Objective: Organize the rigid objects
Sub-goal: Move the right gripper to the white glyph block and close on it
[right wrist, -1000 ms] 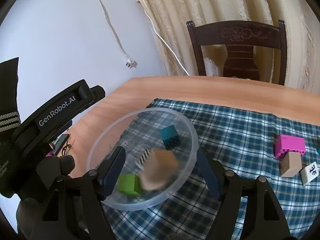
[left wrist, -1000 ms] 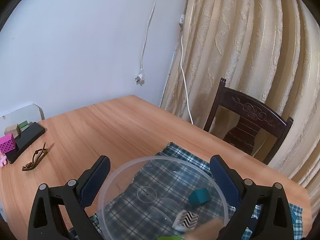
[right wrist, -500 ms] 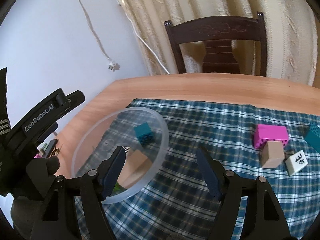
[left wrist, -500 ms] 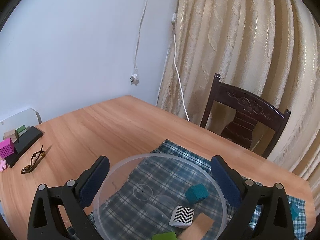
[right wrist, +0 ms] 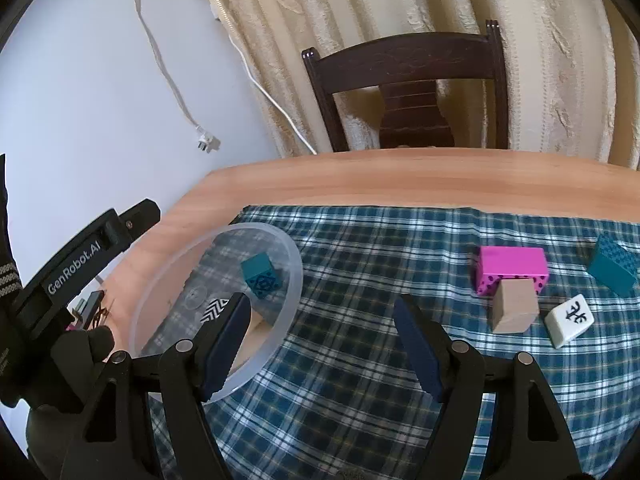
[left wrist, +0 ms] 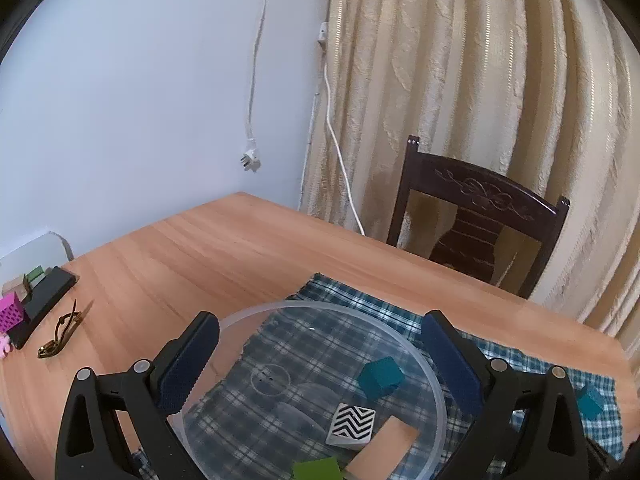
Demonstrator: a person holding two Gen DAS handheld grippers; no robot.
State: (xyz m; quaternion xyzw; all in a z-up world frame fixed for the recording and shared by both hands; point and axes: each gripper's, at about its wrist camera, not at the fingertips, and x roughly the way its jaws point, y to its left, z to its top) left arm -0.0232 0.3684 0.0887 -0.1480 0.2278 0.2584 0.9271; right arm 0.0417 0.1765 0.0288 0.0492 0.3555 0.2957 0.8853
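A clear plastic bowl sits on the plaid cloth. It holds a teal cube, a zigzag tile, a wooden block and a green block. My left gripper is open, its fingers flanking the bowl's rim; whether they touch it is unclear. My right gripper hangs open and empty over the cloth, just right of the bowl. Further right on the cloth lie a magenta block, a wooden cube, a white tile and a teal block.
A dark wooden chair stands behind the table's far edge, before a curtain. A white cord with a plug hangs on the wall. At the table's left edge are a black case, small blocks and folded glasses.
The wooden block, blurred between my right fingers over the bowl a second ago, now lies in the bowl. My right gripper has drawn back and to the right of the bowl.
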